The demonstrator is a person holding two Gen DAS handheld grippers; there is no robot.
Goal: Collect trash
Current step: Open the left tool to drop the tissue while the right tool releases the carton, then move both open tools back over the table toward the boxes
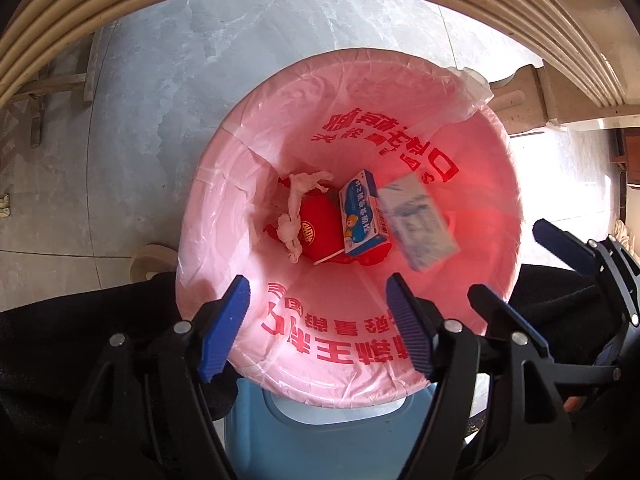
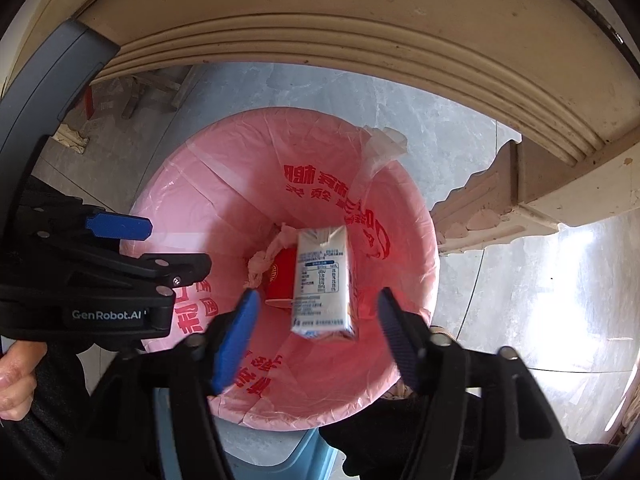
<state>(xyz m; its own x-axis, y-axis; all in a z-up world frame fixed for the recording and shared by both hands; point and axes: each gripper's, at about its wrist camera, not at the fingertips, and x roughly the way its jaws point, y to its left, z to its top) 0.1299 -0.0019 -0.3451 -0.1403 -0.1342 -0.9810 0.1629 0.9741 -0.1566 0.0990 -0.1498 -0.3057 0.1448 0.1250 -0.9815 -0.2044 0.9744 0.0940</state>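
Both grippers hang over the bin, pointing almost straight down into it. Nearest in the left wrist view, the left gripper (image 1: pixel 318 320) has its blue pads spread with nothing between them. The right gripper (image 2: pixel 314 334) stands apart too. The pale milk carton (image 2: pixel 322 280) sits in the gap between its pads but touches neither; it looks blurred and loose in the air above the liner, so I judge it to be dropping.

Below them is the trash bin (image 1: pixel 208 184), lined with a pink plastic bag (image 1: pixel 400 360) printed in red characters and resting on a light blue stool (image 1: pixel 320 440). At the bottom lie a small blue-and-white box (image 1: pixel 364 220), a red paper cup (image 1: pixel 320 232) on its side and a twisted white tissue (image 1: pixel 298 208).

The risks from here look small. The carton could clip the sloping bag wall and drag the liner off the rim, most likely at the loose white flap (image 1: pixel 474 88) on the far edge. The two grippers are close beside each other, so a careless lift could knock them together or catch the bag.

A hand (image 2: pixel 14 376) grips the left tool's handle at the edge of the right wrist view. Beyond the bin are grey floor tiles (image 1: pixel 160 80) and the ribbed cream table edge (image 2: pixel 360 60).
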